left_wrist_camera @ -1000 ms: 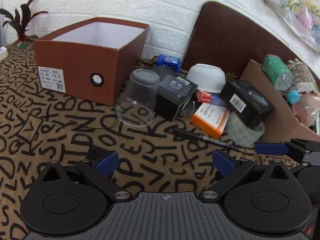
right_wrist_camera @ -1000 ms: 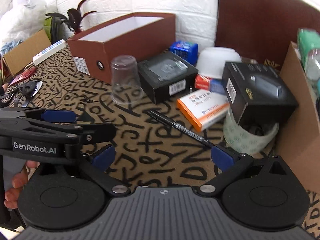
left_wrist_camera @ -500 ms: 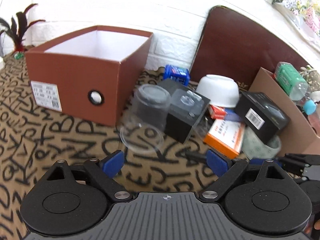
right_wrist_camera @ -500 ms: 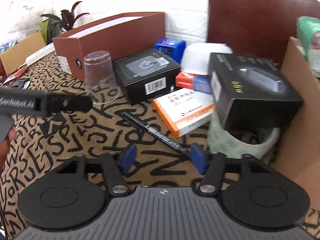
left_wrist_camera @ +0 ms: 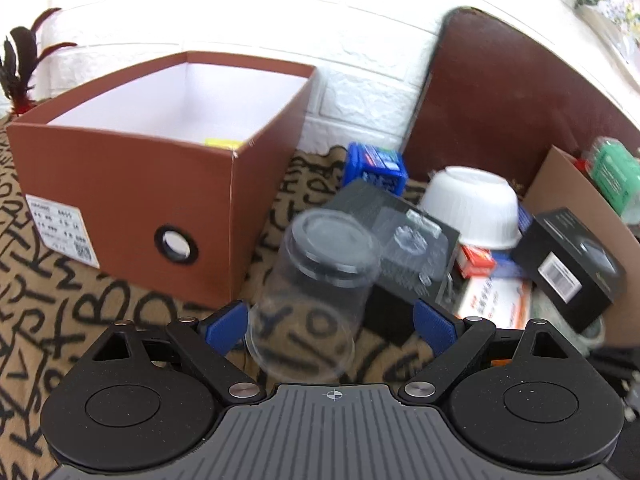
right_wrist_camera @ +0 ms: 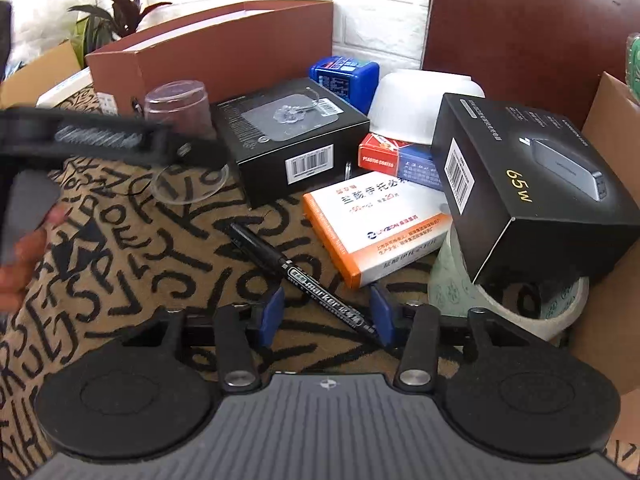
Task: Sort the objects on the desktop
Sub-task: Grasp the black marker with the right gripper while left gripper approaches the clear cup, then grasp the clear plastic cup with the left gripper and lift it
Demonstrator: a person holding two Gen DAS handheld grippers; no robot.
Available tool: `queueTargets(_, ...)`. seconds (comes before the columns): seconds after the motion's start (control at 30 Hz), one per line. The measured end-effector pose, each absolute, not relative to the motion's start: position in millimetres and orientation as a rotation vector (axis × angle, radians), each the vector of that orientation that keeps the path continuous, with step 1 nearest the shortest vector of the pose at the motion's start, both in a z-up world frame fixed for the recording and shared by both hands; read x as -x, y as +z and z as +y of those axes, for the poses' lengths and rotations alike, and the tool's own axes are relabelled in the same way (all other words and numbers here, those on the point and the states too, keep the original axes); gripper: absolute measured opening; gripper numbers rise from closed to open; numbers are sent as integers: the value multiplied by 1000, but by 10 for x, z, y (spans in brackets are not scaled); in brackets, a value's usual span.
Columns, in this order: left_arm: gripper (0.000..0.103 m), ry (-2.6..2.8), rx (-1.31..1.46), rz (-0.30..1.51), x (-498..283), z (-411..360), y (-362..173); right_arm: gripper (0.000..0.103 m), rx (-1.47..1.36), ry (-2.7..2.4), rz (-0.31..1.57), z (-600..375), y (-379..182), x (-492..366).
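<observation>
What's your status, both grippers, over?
Left gripper open, straddling upturned clear cup, no squeeze. Right gripper open, jaws just closing around black marker. Nothing blocking either.

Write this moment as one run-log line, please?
left gripper: open around upturned clear plastic cup | right gripper: jaws just closing, black marker pen between them, not yet gripped | brown cardboard box: waiting

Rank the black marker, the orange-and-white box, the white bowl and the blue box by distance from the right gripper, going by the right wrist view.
1. Black marker: its near end lies between the right gripper pads, untouched.
2. Orange-and-white box: just beyond, slightly right.
3. White bowl: upside down, farther back.
4. Blue box: rearmost, near the wall, only slightly behind the bowl.
</observation>
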State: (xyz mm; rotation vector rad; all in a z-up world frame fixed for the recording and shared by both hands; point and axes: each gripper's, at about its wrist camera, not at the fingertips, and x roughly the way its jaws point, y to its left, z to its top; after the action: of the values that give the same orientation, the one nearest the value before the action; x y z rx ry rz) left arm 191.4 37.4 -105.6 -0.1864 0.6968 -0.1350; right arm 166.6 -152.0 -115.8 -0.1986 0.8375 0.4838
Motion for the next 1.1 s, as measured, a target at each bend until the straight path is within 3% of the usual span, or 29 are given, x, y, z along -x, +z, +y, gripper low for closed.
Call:
queueTargets(0.13, 93, -146, 236, 695, -2022, 400, -1096, 41, 211, 515, 854, -1516, -1138, -1524)
queueTargets(0.23, 75, -195, 277, 694, -2063, 415, -1135, 36, 216, 506, 855, -1493, -1131, -1487)
queueTargets(0.27, 64, -219, 315, 697, -2059, 448, -1134, 35, 210, 503, 863, -1489, -1123, -1488)
queueTargets(0.37, 61, -226, 302, 698, -2005, 462, -1116, 24, 195, 522, 903, -1460, -1097, -1464)
queueTargets(0.47, 63, -216, 272, 684, -1902, 482, -1124, 21, 193, 552, 921, -1418, -1093, -1402)
queueTargets(0.5, 73, -209, 272, 685, -1878, 494, -1136, 21, 205, 554, 916, -1406, -1099, -1384)
queueTargets(0.57, 73, -216, 272, 704, -1811, 539, -1148, 21, 196, 546, 922, -1411, -1103, -1388)
queueTargets(0.6, 73, -223, 261, 709, -1769, 549, -1152, 21, 183, 543, 933, -1419, -1096, -1394)
queueTargets(0.67, 60, -238, 231, 737, -1729, 564, -1180, 19, 154, 541, 961, -1435, -1079, -1383)
queueTargets(0.87, 58, -300, 209, 758, -1553, 595, -1129, 16, 65, 636, 1043, -1407, -1038, -1219)
queueTargets(1.0, 79, -231, 98, 751, -1570, 456, -1165, 17, 95, 614, 1022, -1320, -1060, -1224)
queueTargets(1.1, 74, -211, 65, 765, -1621, 400, -1265, 17, 87, 583, 1016, -1287, -1071, -1282)
